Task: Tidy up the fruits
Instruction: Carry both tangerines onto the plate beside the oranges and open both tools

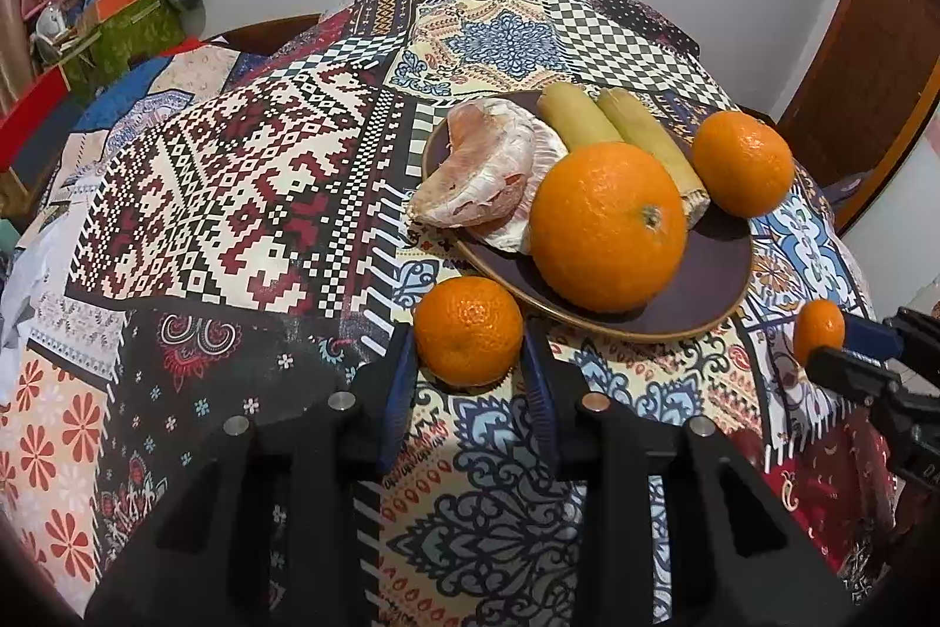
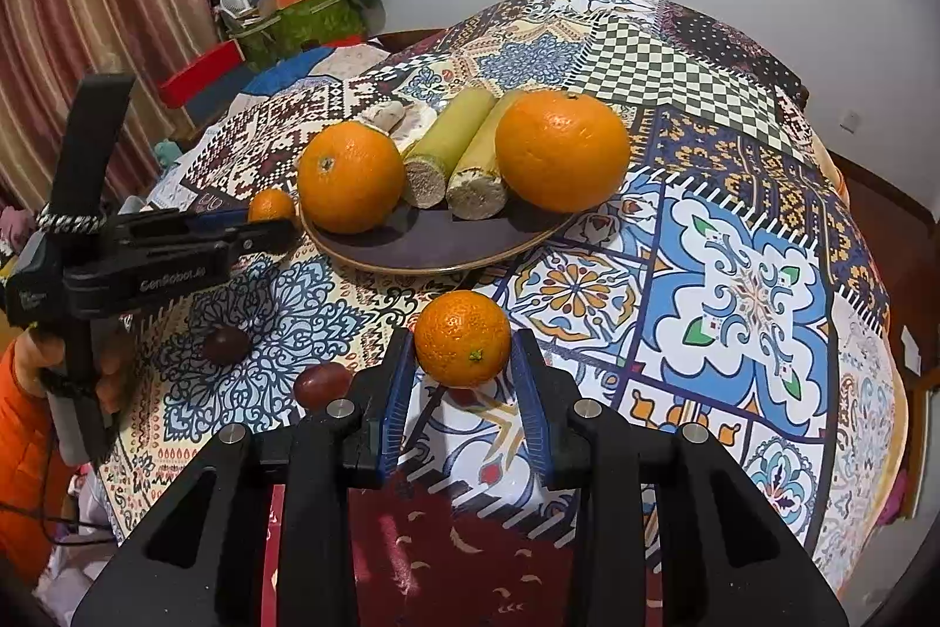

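Note:
A dark purple plate [image 1: 699, 286] holds a big orange [image 1: 608, 224], a peeled pomelo piece [image 1: 487, 174] and two sugarcane pieces [image 1: 617, 127]; another orange [image 1: 743, 163] sits at its far rim. My left gripper [image 1: 470, 368] is shut on a small mandarin [image 1: 468, 330] just in front of the plate. My right gripper [image 2: 461, 368] is shut on another mandarin [image 2: 463, 338], near the plate [image 2: 435, 245]. The right gripper also shows at the right edge of the left wrist view [image 1: 846, 339].
The table wears a patchwork cloth [image 1: 235, 192]. Two dark grapes [image 2: 226, 344] [image 2: 320, 385] lie on the cloth left of my right gripper. Clutter and a green box [image 2: 299, 16] stand at the back left. A wall lies behind.

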`<state>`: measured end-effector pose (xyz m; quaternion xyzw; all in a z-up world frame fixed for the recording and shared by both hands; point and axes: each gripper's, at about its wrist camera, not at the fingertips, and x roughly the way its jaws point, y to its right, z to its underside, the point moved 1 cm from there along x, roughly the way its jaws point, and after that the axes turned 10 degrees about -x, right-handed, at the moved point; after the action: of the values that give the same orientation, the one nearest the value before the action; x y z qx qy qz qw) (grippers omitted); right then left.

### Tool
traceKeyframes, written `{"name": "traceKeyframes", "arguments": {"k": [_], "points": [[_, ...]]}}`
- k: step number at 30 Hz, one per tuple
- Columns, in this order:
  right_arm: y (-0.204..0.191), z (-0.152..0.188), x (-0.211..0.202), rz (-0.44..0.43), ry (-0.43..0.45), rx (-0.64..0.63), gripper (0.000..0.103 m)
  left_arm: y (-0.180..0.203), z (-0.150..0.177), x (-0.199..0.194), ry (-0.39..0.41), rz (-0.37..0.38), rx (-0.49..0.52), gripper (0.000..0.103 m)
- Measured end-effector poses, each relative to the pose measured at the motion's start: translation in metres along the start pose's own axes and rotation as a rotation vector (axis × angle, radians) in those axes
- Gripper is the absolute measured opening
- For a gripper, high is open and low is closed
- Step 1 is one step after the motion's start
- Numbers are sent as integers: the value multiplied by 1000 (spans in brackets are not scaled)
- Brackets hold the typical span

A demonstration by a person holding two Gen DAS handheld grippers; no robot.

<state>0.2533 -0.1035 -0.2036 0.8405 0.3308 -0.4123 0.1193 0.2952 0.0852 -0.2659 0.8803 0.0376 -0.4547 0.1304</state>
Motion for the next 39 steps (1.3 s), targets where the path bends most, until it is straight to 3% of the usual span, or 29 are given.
{"name": "traceKeyframes", "arguments": {"k": [8,18,27,39], "points": [[4,-7,-14,21,39,7,31,20,3,-31,51,29,36,36],[8,-25,-33,45,105,-3,31,63,-3,-62,106,121,97,36],[17,-29,-26,47,112,6,31,93,2,-45,66,160,148,36],[31,-30,4,10,69,34,31,96,-1,-14,-6,177,129,36]]}}
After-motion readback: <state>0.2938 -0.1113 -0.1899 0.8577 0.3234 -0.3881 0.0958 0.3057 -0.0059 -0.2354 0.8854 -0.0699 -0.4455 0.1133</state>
